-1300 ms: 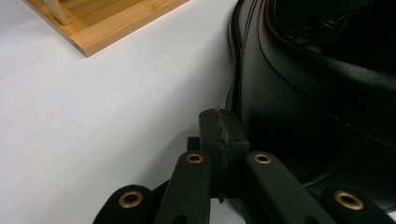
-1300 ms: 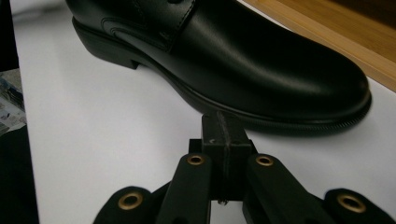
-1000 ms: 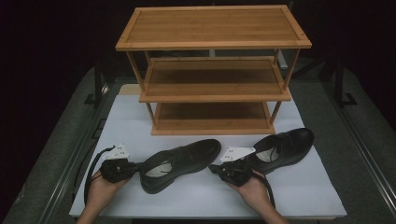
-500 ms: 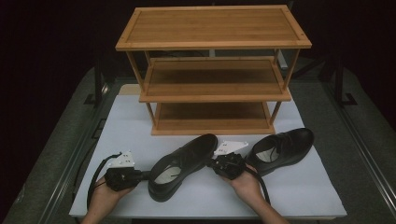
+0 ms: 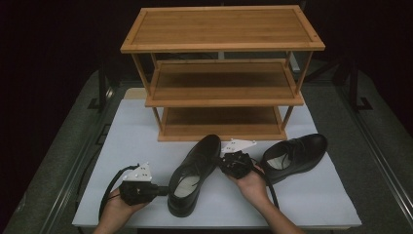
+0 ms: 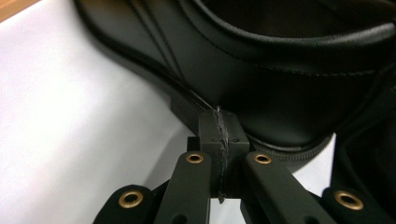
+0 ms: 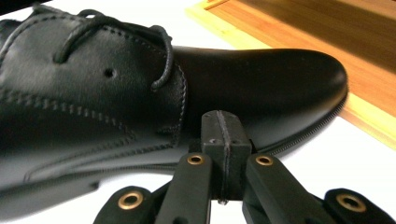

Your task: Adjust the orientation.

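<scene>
Both fingers pressed together beside near shoe, 2nd shoe right, rack behind.

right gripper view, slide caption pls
Shut right gripper presses against the laced black leather shoe beside the bamboo shoe rack.
</scene>
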Motion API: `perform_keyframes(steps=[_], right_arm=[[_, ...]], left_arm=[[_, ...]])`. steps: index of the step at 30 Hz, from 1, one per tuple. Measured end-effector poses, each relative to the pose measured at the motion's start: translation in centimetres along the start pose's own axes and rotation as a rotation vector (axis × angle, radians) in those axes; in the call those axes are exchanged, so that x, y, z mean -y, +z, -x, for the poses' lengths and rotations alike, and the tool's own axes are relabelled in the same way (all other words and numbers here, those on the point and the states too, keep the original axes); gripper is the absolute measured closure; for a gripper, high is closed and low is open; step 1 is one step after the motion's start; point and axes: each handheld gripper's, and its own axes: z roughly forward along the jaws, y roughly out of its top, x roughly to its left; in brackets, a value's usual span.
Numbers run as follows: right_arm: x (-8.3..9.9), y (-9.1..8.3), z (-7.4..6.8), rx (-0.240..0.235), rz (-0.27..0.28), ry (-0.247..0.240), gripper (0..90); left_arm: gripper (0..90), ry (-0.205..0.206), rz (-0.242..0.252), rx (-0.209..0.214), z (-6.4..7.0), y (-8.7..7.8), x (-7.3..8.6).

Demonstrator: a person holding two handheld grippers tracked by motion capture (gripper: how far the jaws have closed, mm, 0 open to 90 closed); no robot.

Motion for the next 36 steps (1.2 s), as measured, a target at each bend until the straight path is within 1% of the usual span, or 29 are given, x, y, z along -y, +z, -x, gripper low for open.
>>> perform_keyframes(steps=[2, 3, 5, 7, 10, 14, 16, 18, 19, 20, 21, 22, 23, 24, 25, 26, 27, 28, 29, 30, 31, 32, 33, 34, 36], right_arm=[[-0.2, 0.2, 0.1, 0.008, 0.001, 0.001, 89.7], [-0.2, 0.2, 0.1, 0.008, 0.001, 0.001, 89.7], [-0.5, 0.4, 0.3, 0.016, -0.001, 0.009, 89.7], [-0.7, 0.6, 0.4, 0.017, -0.003, 0.014, 89.7], [-0.8, 0.9, 0.5, 0.021, 0.001, 0.023, 89.7], [-0.7, 1.1, 0.5, 0.028, 0.000, 0.028, 89.7], [-0.6, 0.9, 0.5, 0.030, 0.002, 0.029, 89.7], [-0.5, 0.7, 0.4, 0.021, 0.002, 0.028, 89.6], [-0.5, 0.7, 0.4, 0.021, 0.002, 0.028, 89.6], [-0.2, 0.3, 0.1, 0.024, -0.001, 0.022, 89.6], [-0.1, 0.0, 0.0, 0.017, 0.006, 0.022, 89.6], [0.2, -0.3, -0.2, 0.010, 0.008, 0.025, 89.6], [0.4, -0.5, -0.4, 0.005, 0.008, 0.026, 89.7], [0.8, -0.8, -0.7, 0.000, -0.002, 0.021, 89.7], [0.8, -0.8, -0.7, 0.000, -0.002, 0.021, 89.7], [1.1, -1.1, -1.1, -0.002, -0.009, 0.013, 89.7], [1.9, -1.6, -1.5, -0.017, -0.016, -0.006, 89.6], [2.1, -1.7, -1.7, -0.022, -0.021, -0.012, 89.7], [2.1, -1.7, -1.7, -0.022, -0.021, -0.012, 89.7], [2.4, -1.8, -1.7, -0.029, -0.027, -0.020, 89.6], [2.7, -1.9, -1.7, -0.050, -0.024, -0.026, 89.6], [3.1, -1.7, -1.7, -0.099, -0.015, -0.031, 89.6], [3.1, -1.7, -1.7, -0.099, -0.015, -0.031, 89.6], [3.1, -1.1, -1.8, -0.108, -0.034, -0.044, 89.6], [3.2, -0.5, -1.8, -0.123, -0.042, -0.037, 89.6]], left_arm=[[90.0, 0.011, -0.005, 0.014, 0.4, 0.5, -0.3], [90.0, 0.011, -0.005, 0.014, 0.4, 0.5, -0.3], [90.0, 0.028, -0.012, 0.034, 0.9, 1.0, -0.7], [90.0, 0.042, -0.014, 0.043, 1.2, 1.3, -1.0], [90.0, 0.054, -0.017, 0.059, 1.5, 1.7, -1.3], [90.0, 0.061, -0.018, 0.069, 1.8, 2.1, -1.6], [90.0, 0.060, -0.015, 0.069, 1.7, 2.0, -1.6], [90.0, 0.042, 0.002, 0.057, 1.5, 1.6, -1.5], [90.0, 0.042, 0.002, 0.057, 1.5, 1.6, -1.5], [90.0, 0.020, 0.008, 0.024, 1.0, 1.3, -1.4], [90.0, 0.007, 0.014, 0.008, 0.7, 1.2, -1.5], [90.0, -0.002, 0.017, -0.003, 0.4, 1.2, -1.5], [90.0, -0.020, 0.025, -0.015, 0.0, 1.2, -1.5], [90.0, -0.035, 0.028, -0.019, -0.4, 1.4, -1.6], [90.0, -0.035, 0.028, -0.019, -0.4, 1.4, -1.6], [90.0, -0.041, 0.022, -0.027, -0.8, 1.7, -1.8], [90.0, -0.047, 0.009, -0.037, -1.3, 2.3, -2.1], [90.0, -0.054, 0.004, -0.043, -1.6, 2.6, -2.2], [90.0, -0.054, 0.004, -0.043, -1.6, 2.6, -2.2], [90.0, -0.059, -0.007, -0.043, -1.8, 3.0, -2.3], [90.0, -0.059, -0.021, -0.046, -1.9, 3.5, -2.4], [90.0, -0.050, -0.040, -0.049, -1.8, 3.9, -2.4], [90.0, -0.050, -0.040, -0.049, -1.8, 3.9, -2.4], [90.0, -0.052, -0.030, -0.052, -1.8, 3.9, -2.4], [90.0, -0.049, -0.026, -0.050, -1.9, 4.0, -2.4]])
